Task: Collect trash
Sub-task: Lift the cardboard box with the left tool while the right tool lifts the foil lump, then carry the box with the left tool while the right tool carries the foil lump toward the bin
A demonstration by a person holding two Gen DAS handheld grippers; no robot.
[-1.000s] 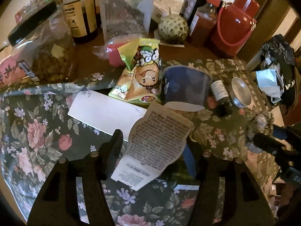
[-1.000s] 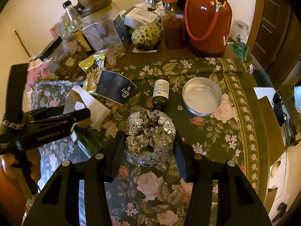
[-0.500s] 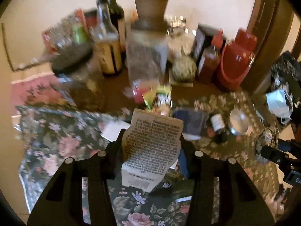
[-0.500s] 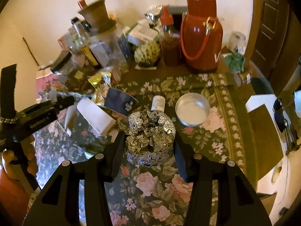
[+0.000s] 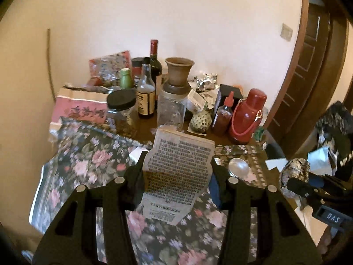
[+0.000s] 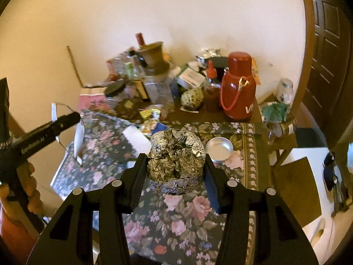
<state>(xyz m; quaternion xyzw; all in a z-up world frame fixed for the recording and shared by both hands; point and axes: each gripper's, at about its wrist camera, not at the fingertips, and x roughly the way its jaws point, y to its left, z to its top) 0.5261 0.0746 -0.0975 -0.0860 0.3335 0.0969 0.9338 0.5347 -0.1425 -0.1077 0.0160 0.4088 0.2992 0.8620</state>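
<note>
My left gripper (image 5: 177,174) is shut on a printed paper slip (image 5: 178,170), held upright well above the flowered tablecloth (image 5: 92,161). In the right wrist view my right gripper (image 6: 175,165) is shut on a crumpled foil ball (image 6: 176,154), lifted clear of the tablecloth (image 6: 183,216). The foil ball (image 5: 295,170) and the right gripper's black body show at the right edge of the left wrist view. The left gripper (image 6: 68,119) with the paper slip (image 6: 78,141) seen edge-on shows at the left of the right wrist view, held by a hand (image 6: 30,190).
Left on the table are a white envelope (image 6: 136,138), a snack packet (image 6: 152,114), a metal tin (image 6: 219,149), a red flask (image 6: 238,88), a sauce bottle (image 6: 211,92), jars, bottles and a custard apple (image 6: 192,98). A dark wooden door (image 6: 326,44) stands at the right.
Both grippers have risen and pulled back from the table, carrying the paper slip and the foil ball. The left jaws closed tighter on the slip. The table now looks smaller and farther.
</note>
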